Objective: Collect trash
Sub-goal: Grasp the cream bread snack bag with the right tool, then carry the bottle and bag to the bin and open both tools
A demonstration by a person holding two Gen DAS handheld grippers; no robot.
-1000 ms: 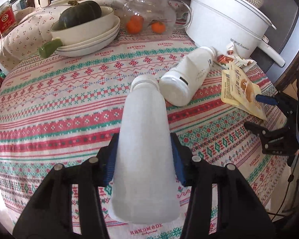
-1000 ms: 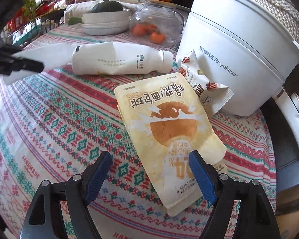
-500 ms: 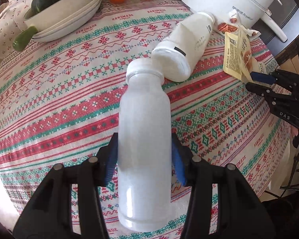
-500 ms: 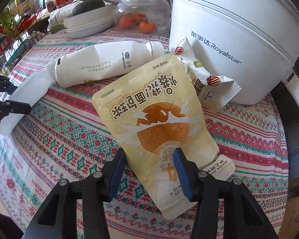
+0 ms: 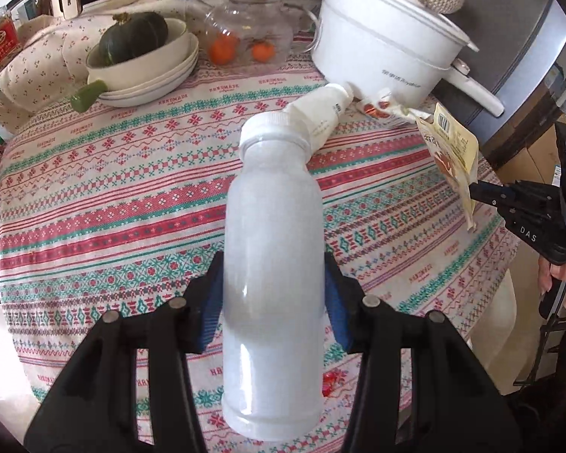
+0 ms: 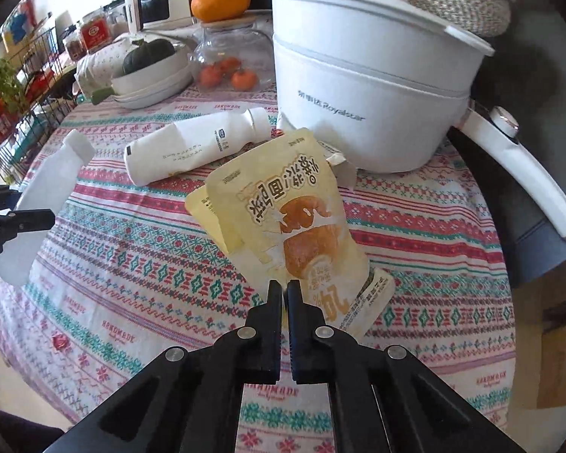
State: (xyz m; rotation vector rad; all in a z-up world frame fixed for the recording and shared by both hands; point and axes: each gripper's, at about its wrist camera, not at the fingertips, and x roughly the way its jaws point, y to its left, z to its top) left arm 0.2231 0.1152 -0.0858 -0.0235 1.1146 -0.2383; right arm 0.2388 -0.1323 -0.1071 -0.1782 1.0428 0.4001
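Note:
My left gripper (image 5: 273,302) is shut on a frosted white plastic bottle (image 5: 273,249) and holds it above the patterned tablecloth; the bottle also shows in the right wrist view (image 6: 45,196). My right gripper (image 6: 285,290) is shut on the lower edge of a yellow snack pouch (image 6: 290,219) and lifts it off the table; the pouch also shows in the left wrist view (image 5: 451,147). A second white bottle (image 6: 192,147) lies on its side on the cloth. A small torn wrapper (image 5: 381,107) lies by the pot.
A white electric pot (image 6: 369,87) with a long handle stands at the back right. A glass jar of tangerines (image 6: 226,64), stacked dishes with a green squash (image 5: 139,64) and a wire rack (image 6: 22,87) sit at the back and left. The table edge (image 5: 509,264) is near.
My right gripper closed on the yellow pouch and lifted it off the cloth. My left gripper kept hold of the frosted bottle and tilted back toward the far side of the table.

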